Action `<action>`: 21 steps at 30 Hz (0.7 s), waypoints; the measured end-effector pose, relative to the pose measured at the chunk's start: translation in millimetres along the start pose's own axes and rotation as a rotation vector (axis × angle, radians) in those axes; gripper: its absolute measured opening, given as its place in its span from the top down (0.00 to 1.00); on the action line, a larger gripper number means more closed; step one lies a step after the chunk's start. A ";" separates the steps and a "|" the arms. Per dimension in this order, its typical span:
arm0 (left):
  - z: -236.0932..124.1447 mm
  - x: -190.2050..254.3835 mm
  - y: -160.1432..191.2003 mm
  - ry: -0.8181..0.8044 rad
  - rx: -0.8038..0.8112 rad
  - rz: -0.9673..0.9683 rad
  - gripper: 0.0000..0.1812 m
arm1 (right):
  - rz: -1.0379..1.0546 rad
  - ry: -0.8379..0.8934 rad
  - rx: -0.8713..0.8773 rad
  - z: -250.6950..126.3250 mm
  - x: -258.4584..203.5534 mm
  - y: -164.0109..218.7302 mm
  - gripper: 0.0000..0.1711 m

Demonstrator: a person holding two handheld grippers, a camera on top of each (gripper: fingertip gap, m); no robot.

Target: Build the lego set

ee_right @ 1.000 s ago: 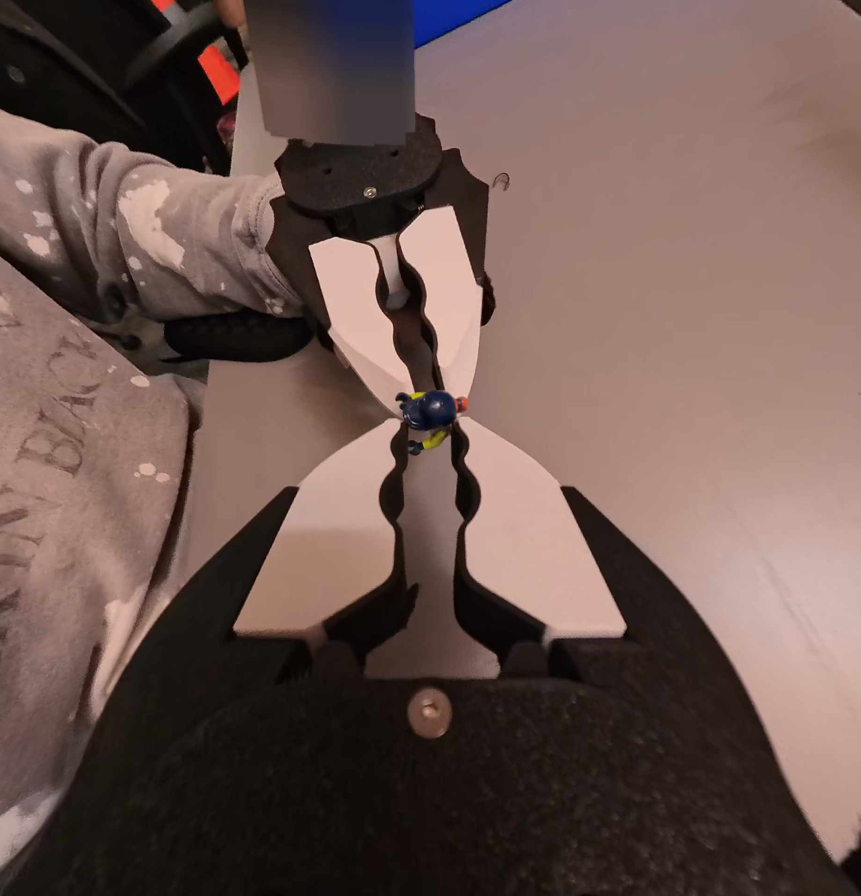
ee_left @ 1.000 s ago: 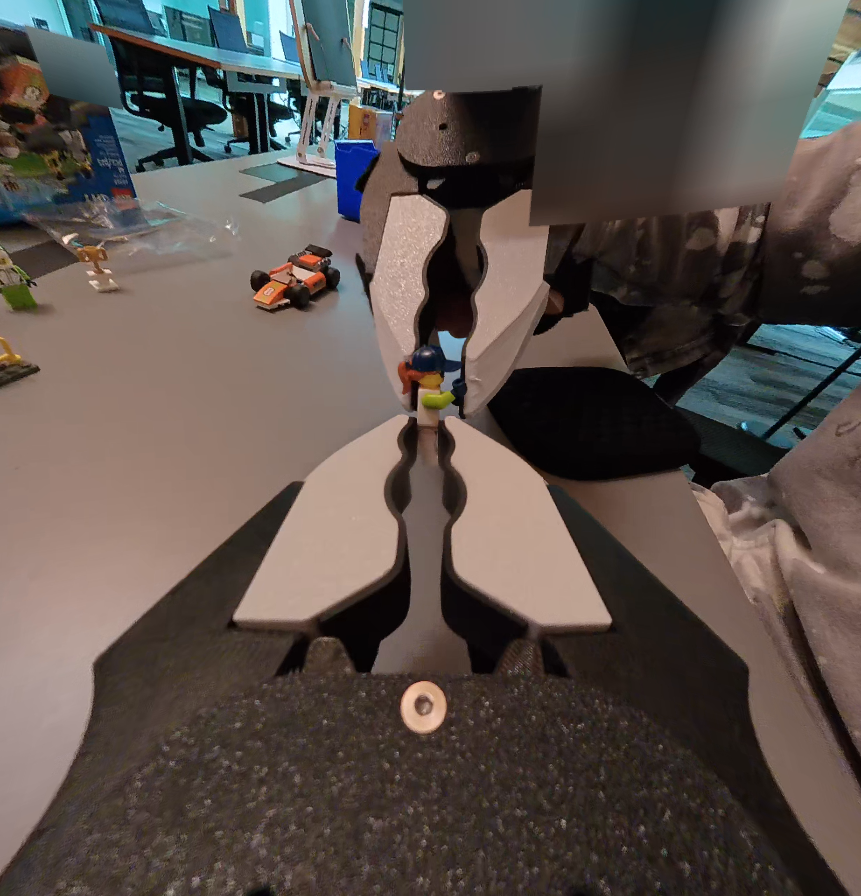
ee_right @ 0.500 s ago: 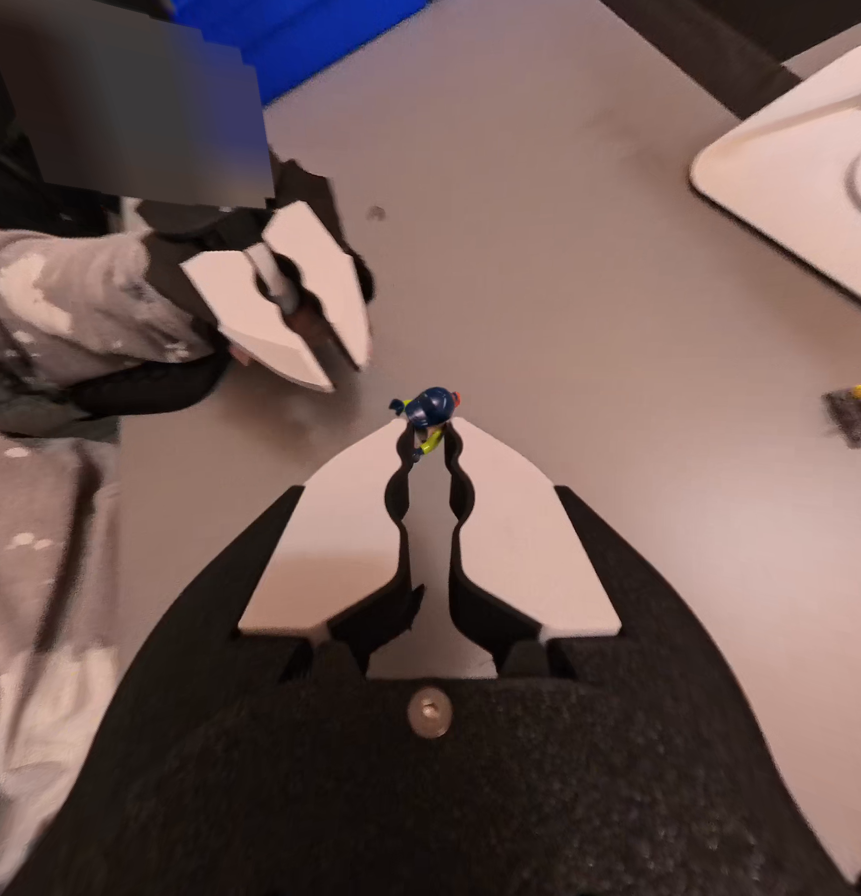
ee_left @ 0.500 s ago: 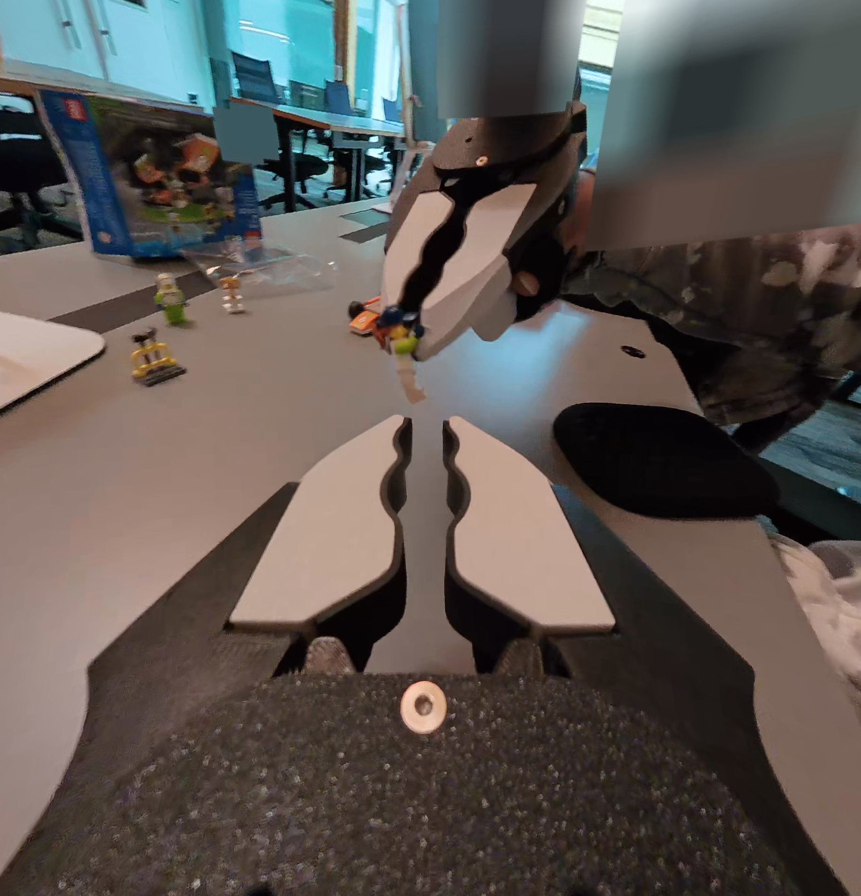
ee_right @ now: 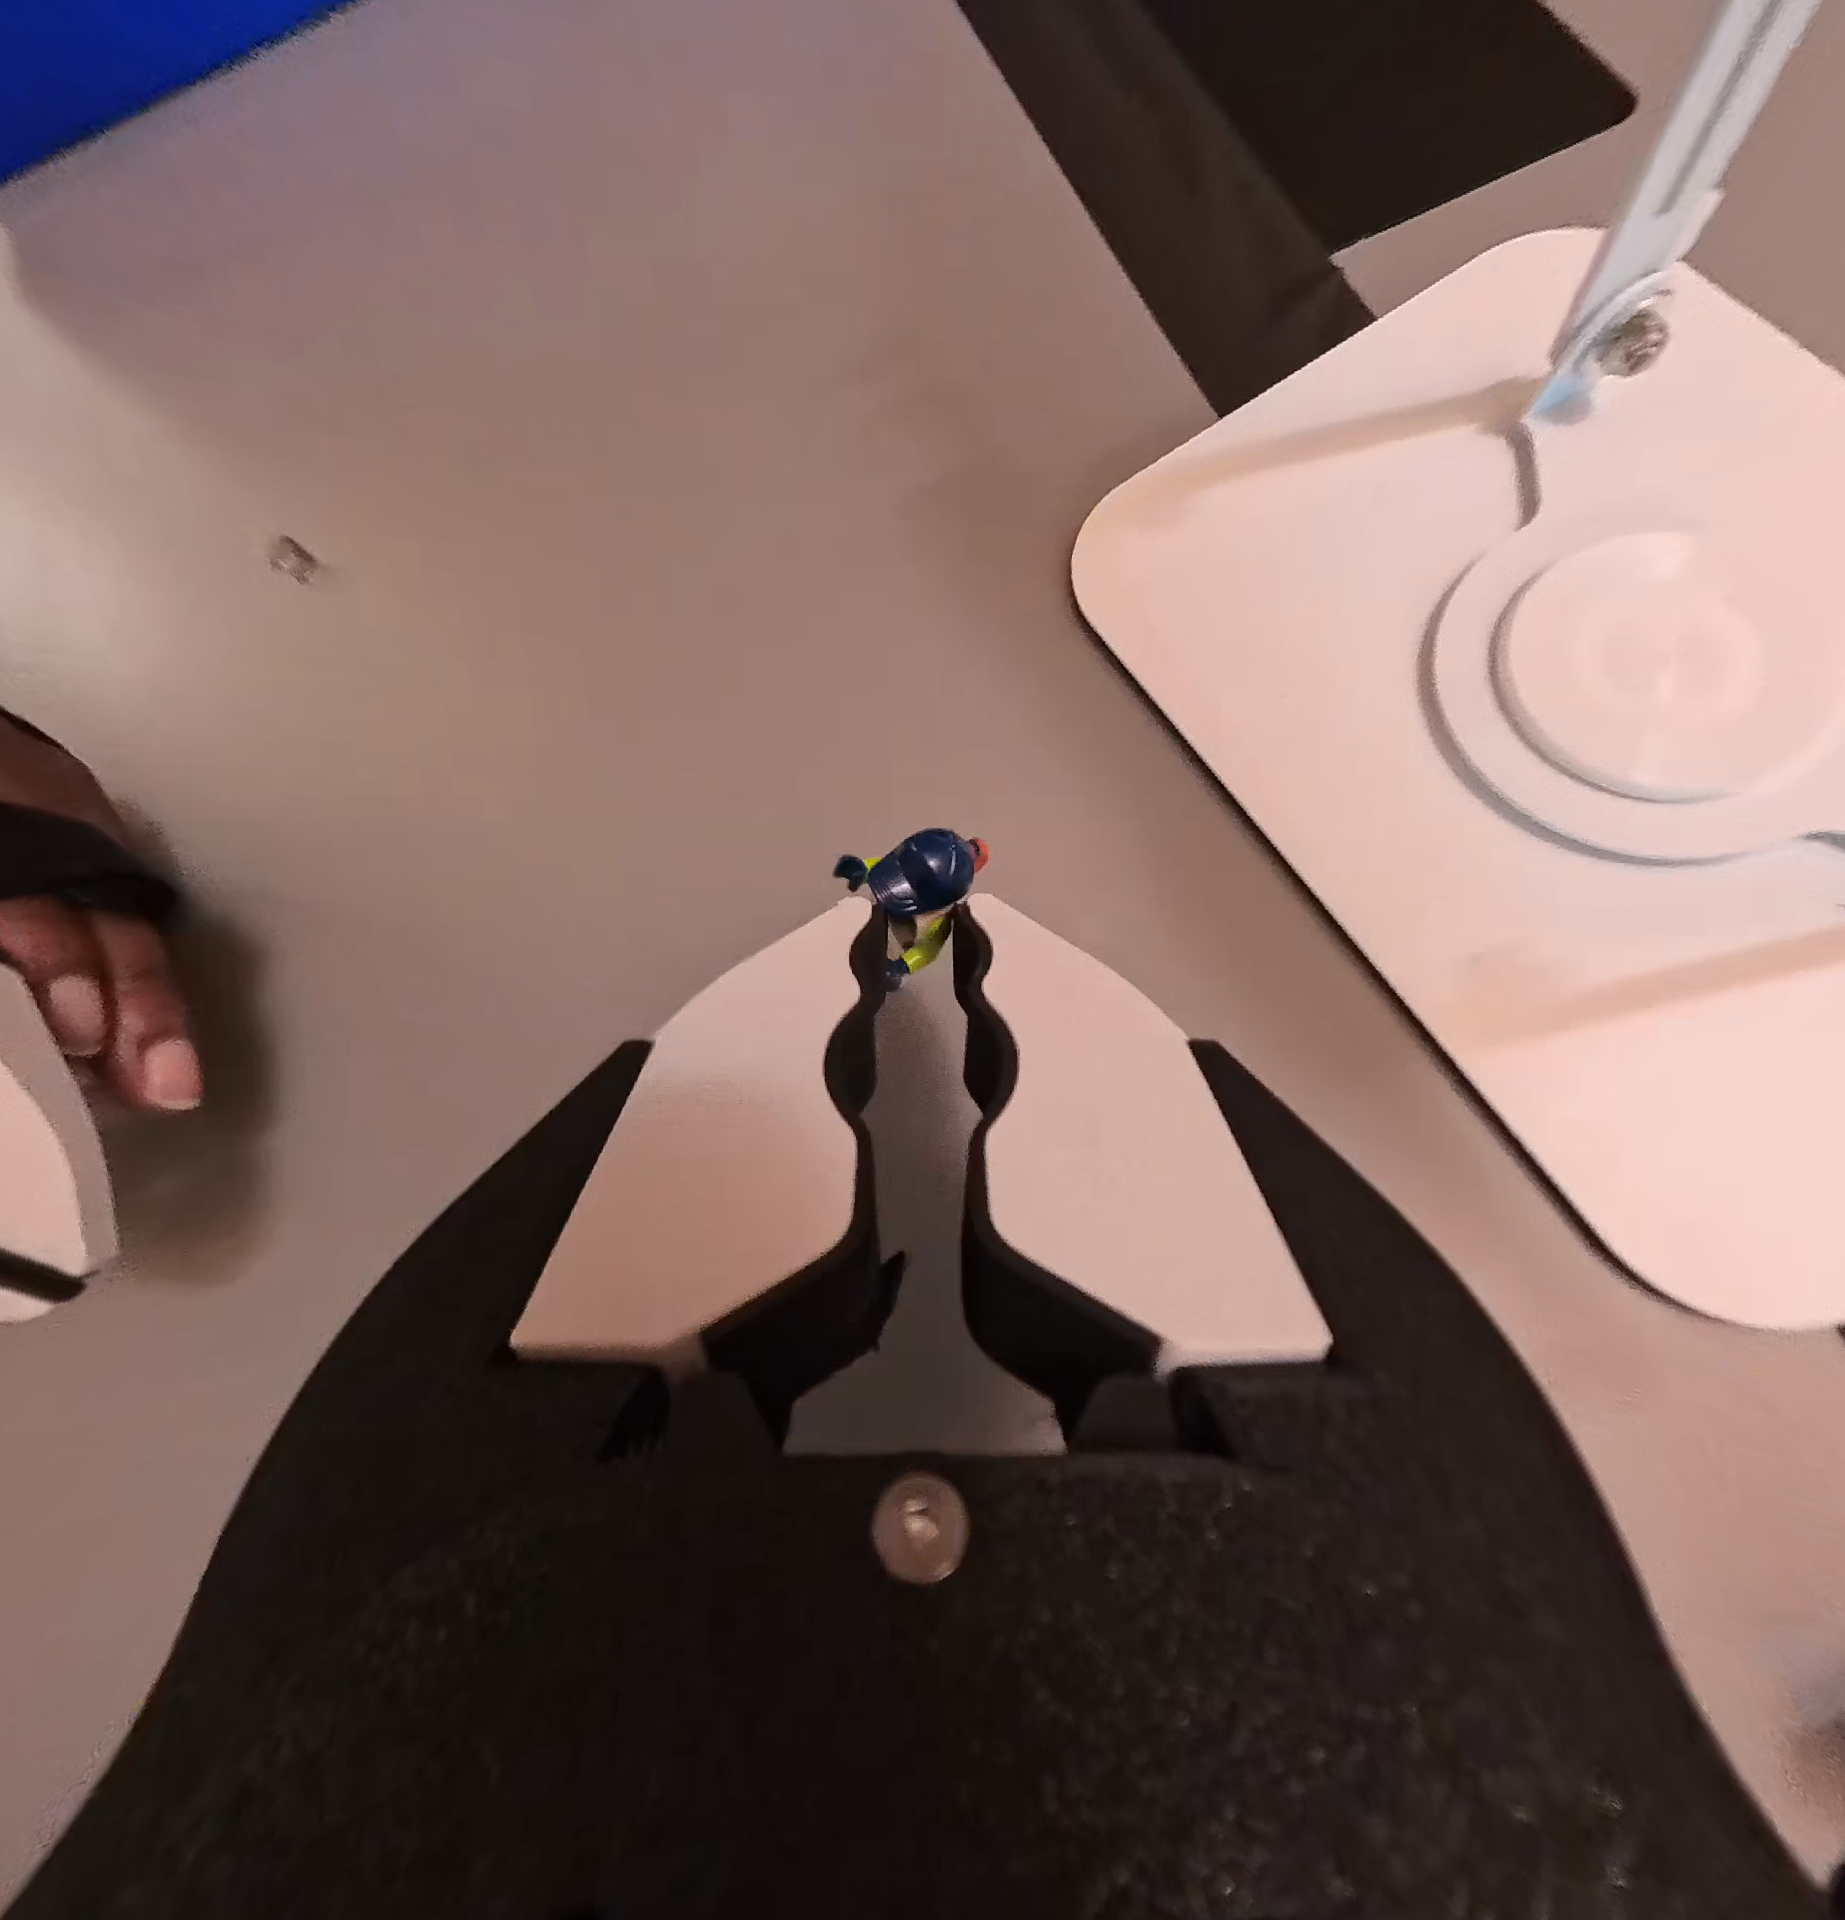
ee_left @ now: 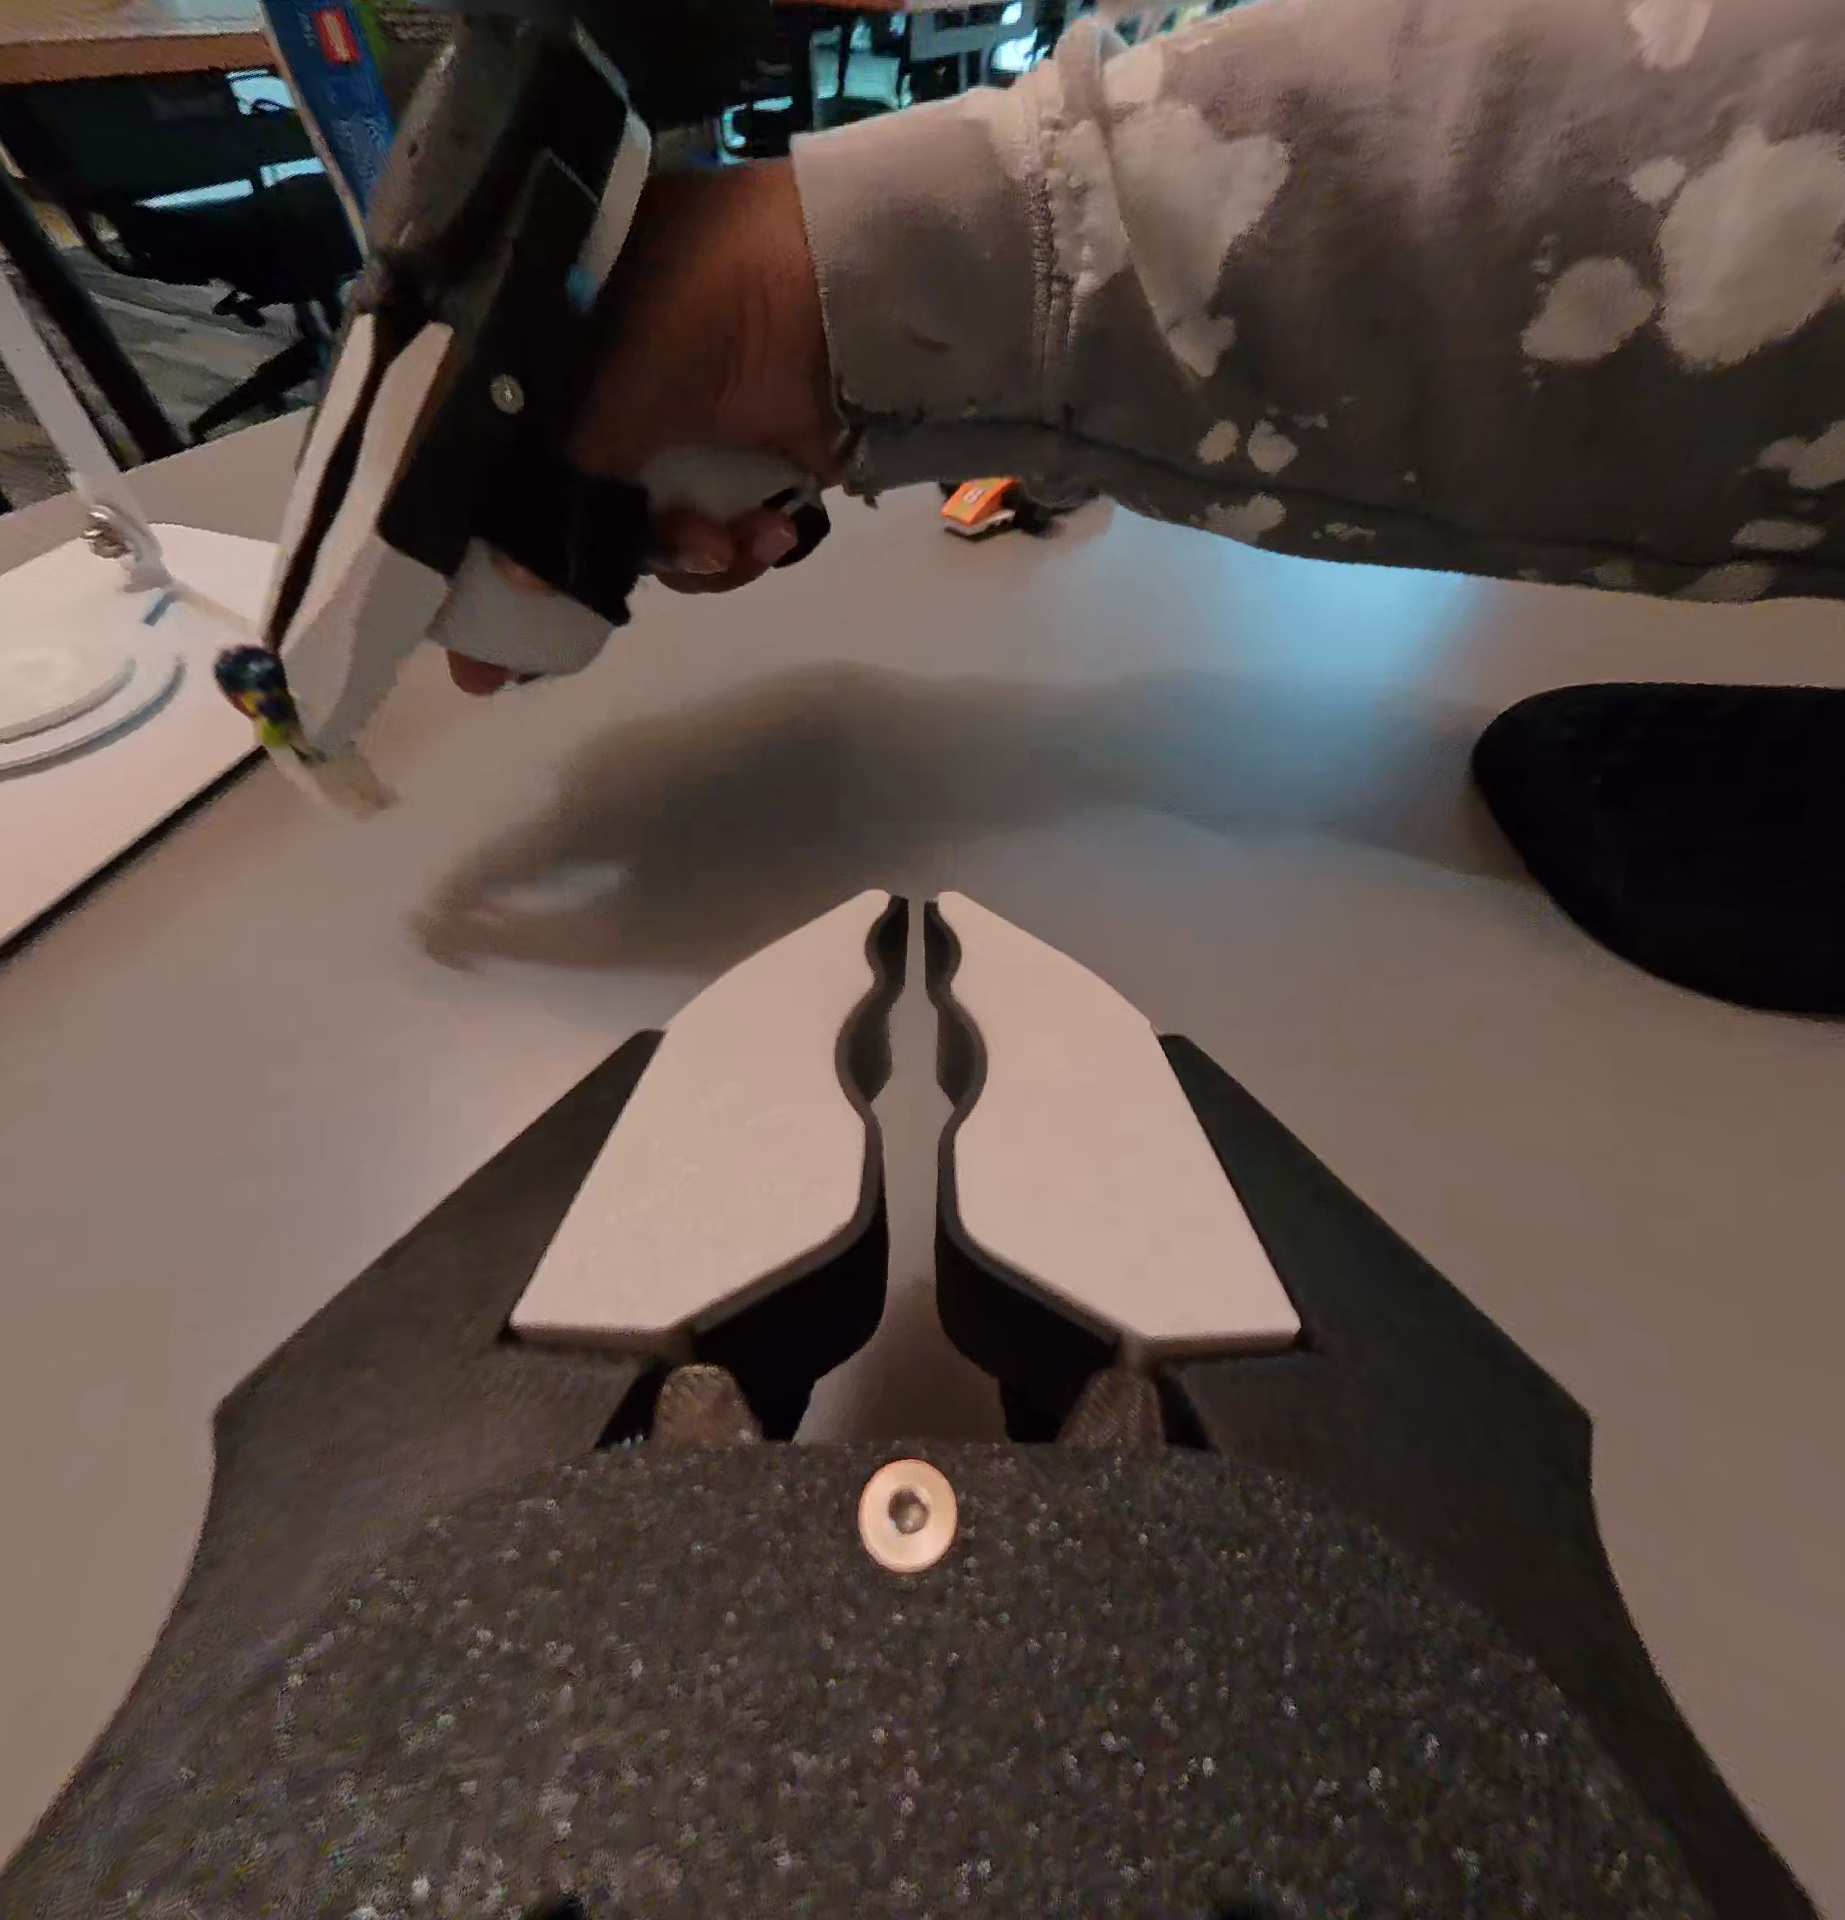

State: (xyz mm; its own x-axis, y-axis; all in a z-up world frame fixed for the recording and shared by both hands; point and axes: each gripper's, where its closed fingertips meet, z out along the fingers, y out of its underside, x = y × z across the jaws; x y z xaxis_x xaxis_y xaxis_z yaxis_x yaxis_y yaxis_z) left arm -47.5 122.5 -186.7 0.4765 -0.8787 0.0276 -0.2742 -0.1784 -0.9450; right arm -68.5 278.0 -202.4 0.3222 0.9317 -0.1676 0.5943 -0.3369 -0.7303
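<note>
The right claw [ee_right: 916,906] had carried the toy figure [ee_right: 918,883] away from the left claw [ee_left: 913,906] toward the desk [ee_left: 1313,935] edge by the white lamp base [ee_right: 1520,831], tips clamped on it. The left claw, nearly closed, held nothing; the handover looked done, placement next.

A minifigure [ee_right: 916,896] with a dark blue cap and lime-green arms is pinched at the tips of the right gripper [ee_right: 916,914], whose white fingers [ee_right: 1094,1132] are drawn close upon it above a grey table [ee_right: 606,436]. To the right, a white lamp base [ee_right: 1313,582] with a raised ring and a slanted stem is seen lying flat on the table. At the left edge, a hand [ee_right: 87,935] on a black grip is partly shown, blurred. A blue object [ee_right: 87,73] is cut off at the far left corner.
</note>
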 end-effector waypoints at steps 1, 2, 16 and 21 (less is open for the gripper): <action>0.2 -2.8 2.3 -0.013 -0.015 0.009 0.99 | -0.018 0.001 -0.019 5.3 0.9 1.9 0.93; 0.5 -4.7 4.1 -0.021 -0.027 0.018 0.99 | -0.030 -0.003 -0.028 9.4 0.7 3.2 0.93; 4.3 -9.3 9.8 -0.023 -0.065 0.048 0.99 | -0.062 -0.037 -0.039 17.5 -5.4 19.5 0.91; 2.8 -10.4 10.1 -0.031 -0.063 0.043 1.00 | -0.042 -0.022 0.058 -0.7 -7.3 6.8 0.90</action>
State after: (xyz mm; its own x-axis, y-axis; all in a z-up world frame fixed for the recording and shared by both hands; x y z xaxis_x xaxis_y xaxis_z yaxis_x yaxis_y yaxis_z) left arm -53.0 131.1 -197.5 0.4883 -0.8724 -0.0232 -0.3466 -0.1694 -0.9226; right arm -66.2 268.8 -205.7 0.2810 0.9479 -0.1501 0.5631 -0.2895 -0.7740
